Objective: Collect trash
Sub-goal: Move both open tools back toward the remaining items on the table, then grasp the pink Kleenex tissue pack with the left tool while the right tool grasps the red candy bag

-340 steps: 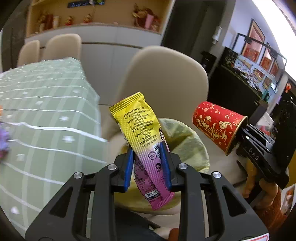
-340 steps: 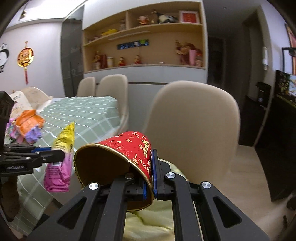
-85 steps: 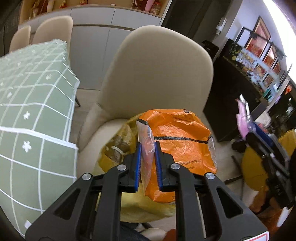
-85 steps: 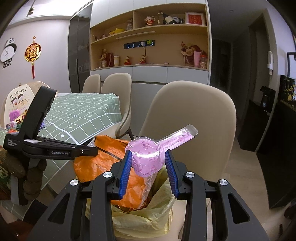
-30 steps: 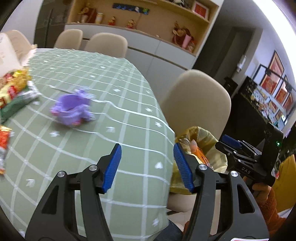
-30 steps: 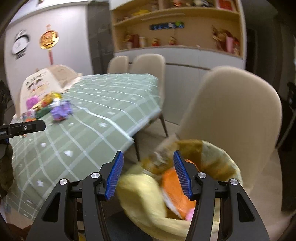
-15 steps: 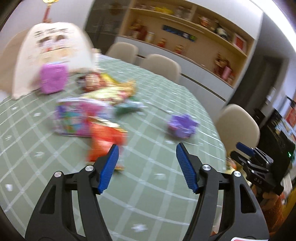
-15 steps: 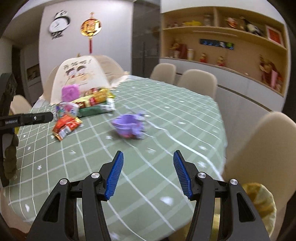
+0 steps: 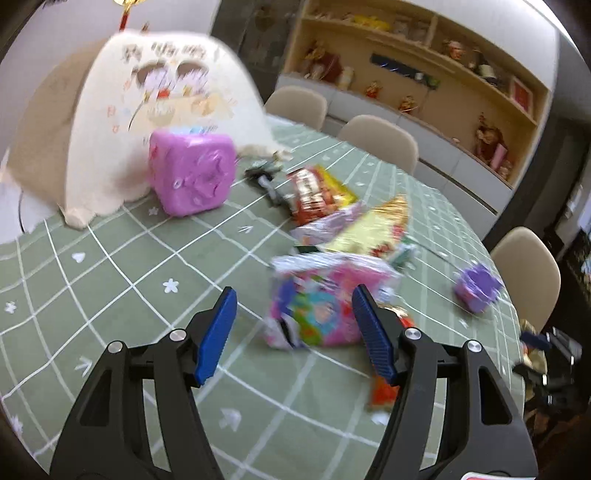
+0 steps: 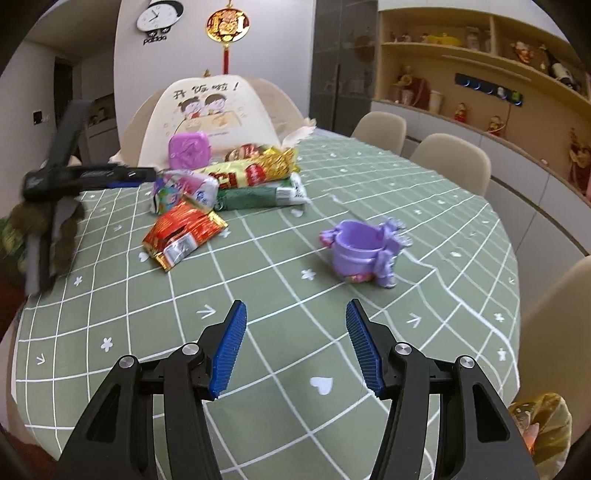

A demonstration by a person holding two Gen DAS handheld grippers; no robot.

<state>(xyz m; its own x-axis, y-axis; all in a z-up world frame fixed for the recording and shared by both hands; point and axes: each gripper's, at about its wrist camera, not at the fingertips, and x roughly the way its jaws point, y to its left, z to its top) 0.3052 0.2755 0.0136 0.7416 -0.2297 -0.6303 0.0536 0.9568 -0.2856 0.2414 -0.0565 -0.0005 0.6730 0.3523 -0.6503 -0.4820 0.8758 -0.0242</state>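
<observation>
Both tools, emptied since the yellow bag (image 10: 543, 417), now face the counter (image 10: 258, 295) with jaws apart: left tool (image 9: 295, 332) apparently nearing the blurred pink wrapper (image 9: 325, 302), right tool (image 10: 293, 345) near the purple cup (image 10: 364, 251).

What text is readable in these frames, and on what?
"开饭啦!" on the white cover.
"panda" under the wall clock, roughly; small.
Wrappers and red packet: print too blurred to read.
Pink packet: motion-blurred, unreadable.
Red wall ornament: characters too small.
</observation>
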